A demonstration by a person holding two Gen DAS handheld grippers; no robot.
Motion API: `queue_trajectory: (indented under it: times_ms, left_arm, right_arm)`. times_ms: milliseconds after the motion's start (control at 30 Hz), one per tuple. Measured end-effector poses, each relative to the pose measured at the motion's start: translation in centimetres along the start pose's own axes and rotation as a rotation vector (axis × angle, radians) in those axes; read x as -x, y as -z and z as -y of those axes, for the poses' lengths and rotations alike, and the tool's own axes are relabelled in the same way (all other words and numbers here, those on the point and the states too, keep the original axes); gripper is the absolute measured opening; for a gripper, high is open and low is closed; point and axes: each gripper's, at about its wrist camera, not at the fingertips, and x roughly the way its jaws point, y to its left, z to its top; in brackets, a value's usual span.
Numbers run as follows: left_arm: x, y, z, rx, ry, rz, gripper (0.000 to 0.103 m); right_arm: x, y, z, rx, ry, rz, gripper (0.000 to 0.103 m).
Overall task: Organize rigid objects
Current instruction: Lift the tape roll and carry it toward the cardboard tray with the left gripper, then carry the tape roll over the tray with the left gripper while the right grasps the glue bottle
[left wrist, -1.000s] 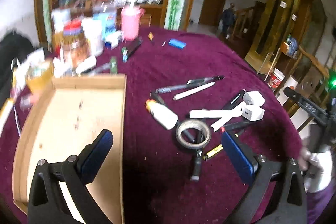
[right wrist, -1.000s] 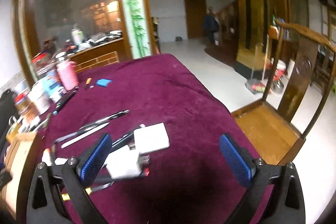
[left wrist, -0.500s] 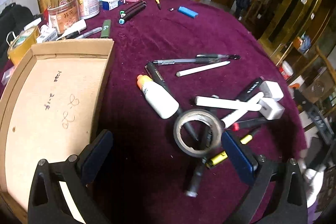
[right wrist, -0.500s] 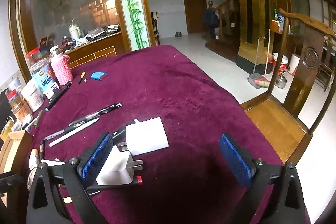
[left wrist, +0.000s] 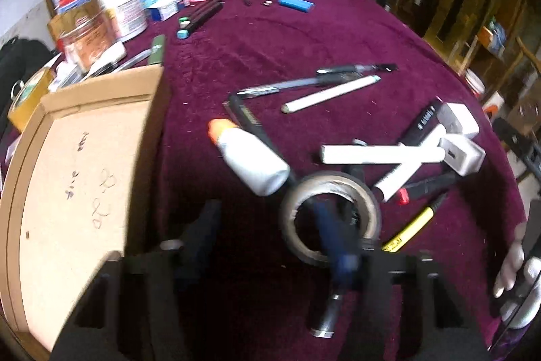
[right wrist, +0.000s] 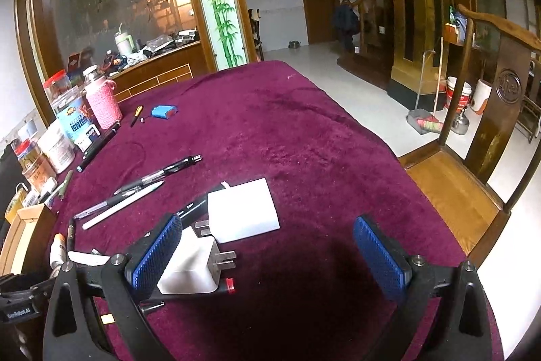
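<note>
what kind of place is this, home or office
Most likely a lived-in home: a table under a purple cloth, a carved wooden chair, a wooden staircase, and jars of household goods crowding the table's far edge.

Left tongs (left wrist: 270,235) tilted steeply down, jaws closing; right tongs (right wrist: 270,256) spread wide, angled down.

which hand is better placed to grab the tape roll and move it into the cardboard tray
Left. Its tongs are closing at the tape roll, one finger already inside the ring, and the cardboard tray lies just beside them. The right tongs stand open over the white chargers, farther from both.
</note>
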Motion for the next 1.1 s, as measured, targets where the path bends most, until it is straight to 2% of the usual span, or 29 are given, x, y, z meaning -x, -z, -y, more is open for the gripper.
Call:
queue_trajectory:
  times_ms: [233, 267, 333, 433, 633, 833, 967, 1033, 1100]
  left_arm:
    - [-0.4, -0.3, 1.0, -0.028, -0.017, 0.009, 0.041]
    - [-0.3, -0.3, 1.4, -0.045, -0.020, 0.016, 0.037]
    - [-0.2, -0.2, 1.8, -0.069, 0.000, 0.022, 0.013]
    - [0.5, 0.2, 1.6, -0.061, 0.035, 0.039, 0.011]
    - [3.1, 1.2, -0.9, 0.024, 0.098, 0.063, 0.010]
    - [8.7, 3.4, -5.1, 0.141, 0.170, 0.169, 0.011]
    - [11.7, 4.6, -7.9, 0.183, 0.143, 0.223, 0.011]
    - [12.9, 5.2, -9.1, 0.191, 0.119, 0.244, 0.011]
    - [13.9, 5.9, -10.5, 0.203, 0.096, 0.267, 0.011]
  right_arm:
    - [-0.2, 0.1, -0.1, 0.007, 0.007, -0.012, 0.102]
    - [-0.2, 0.1, -0.2, 0.009, 0.008, -0.013, 0.102]
    - [-0.4, 0.1, -0.2, 0.010, 0.015, -0.016, 0.102]
    - [-0.6, 0.1, -0.3, 0.015, 0.019, -0.029, 0.102]
    - [-0.9, 0.2, -0.3, 0.016, 0.028, -0.040, 0.102]
    - [-1.2, 0.2, -0.2, 0.008, 0.034, -0.053, 0.102]
    - [-1.3, 0.1, -0.2, 0.003, 0.025, -0.066, 0.102]
    - [-0.4, 0.1, -1.2, 0.040, 0.019, -0.047, 0.102]
    - [0.9, 0.0, -3.4, 0.104, -0.032, -0.046, 0.102]
